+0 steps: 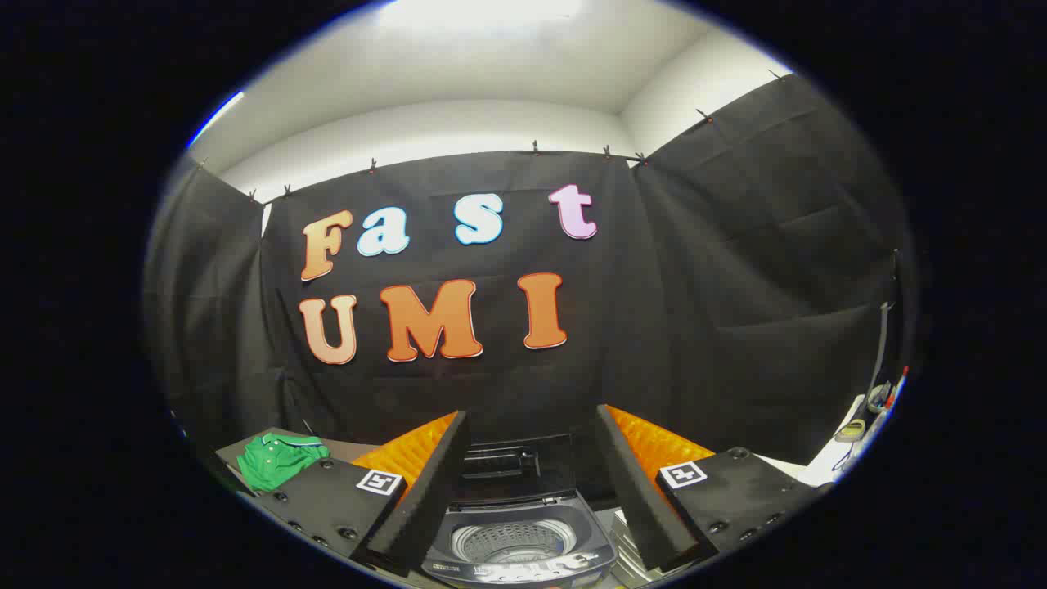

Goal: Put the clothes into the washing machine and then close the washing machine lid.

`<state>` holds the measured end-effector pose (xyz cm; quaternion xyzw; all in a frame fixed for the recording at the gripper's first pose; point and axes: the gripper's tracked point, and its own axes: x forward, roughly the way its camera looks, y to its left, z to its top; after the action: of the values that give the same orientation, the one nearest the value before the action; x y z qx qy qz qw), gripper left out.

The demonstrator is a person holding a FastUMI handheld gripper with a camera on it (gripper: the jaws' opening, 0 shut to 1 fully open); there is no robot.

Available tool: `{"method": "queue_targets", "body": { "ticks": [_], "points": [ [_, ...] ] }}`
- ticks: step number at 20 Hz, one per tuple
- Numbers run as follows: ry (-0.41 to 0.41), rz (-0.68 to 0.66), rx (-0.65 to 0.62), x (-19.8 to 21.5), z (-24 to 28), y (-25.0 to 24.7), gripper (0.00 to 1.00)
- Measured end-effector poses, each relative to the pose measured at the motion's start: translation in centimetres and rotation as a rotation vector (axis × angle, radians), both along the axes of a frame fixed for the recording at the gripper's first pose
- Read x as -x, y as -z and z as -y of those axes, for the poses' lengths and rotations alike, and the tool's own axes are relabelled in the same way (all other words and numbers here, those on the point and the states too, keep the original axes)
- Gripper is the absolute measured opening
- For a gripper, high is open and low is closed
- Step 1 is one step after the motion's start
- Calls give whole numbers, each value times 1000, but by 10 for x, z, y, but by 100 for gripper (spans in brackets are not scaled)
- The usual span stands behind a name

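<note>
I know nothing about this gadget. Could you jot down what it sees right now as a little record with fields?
gripper: open, fingers apart, holding nothing
washing machine: below and between the fingers, lid raised, drum looks empty
green garment: crumpled on a surface beyond the left finger, not yet loaded
task stage: nothing picked up yet

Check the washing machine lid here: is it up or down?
Up. The lid stands raised behind the washing machine, whose drum opening shows between the open claw fingers. The green shirt lies outside, beside it.
</note>
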<state>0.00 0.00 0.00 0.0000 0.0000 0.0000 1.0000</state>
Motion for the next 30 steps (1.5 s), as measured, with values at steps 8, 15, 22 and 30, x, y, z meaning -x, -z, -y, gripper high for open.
{"method": "queue_targets", "body": {
  "ticks": [8, 15, 22, 30],
  "points": [
    [-34, 27, -9, -13, 30, -7, 99],
    [-31, 8, 10, -8, 45, 2, 99],
    [-51, 5, 65, -13, 37, 4, 99],
    [-90, -3, 73, -31, 15, 9, 99]
  ]
}}
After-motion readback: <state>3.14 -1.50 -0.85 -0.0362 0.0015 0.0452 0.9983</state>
